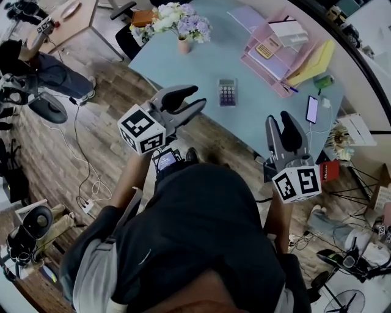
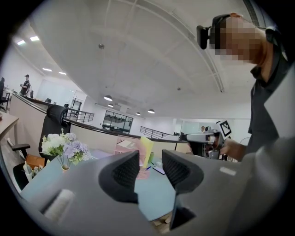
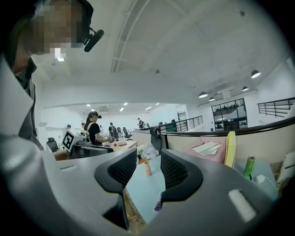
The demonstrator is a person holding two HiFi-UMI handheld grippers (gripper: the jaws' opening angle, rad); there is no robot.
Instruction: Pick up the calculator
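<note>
Small grey calculator (image 1: 227, 92), dark keys, flat on blue table (image 1: 183, 67)

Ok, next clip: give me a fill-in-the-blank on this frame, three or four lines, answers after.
1. The calculator lies on the ___.
2. The left gripper and right gripper both hold ___.
3. The vase holds ___.
4. In the head view, the phone lies to the calculator's ___.
Answers: table; nothing; flowers; right.
</note>
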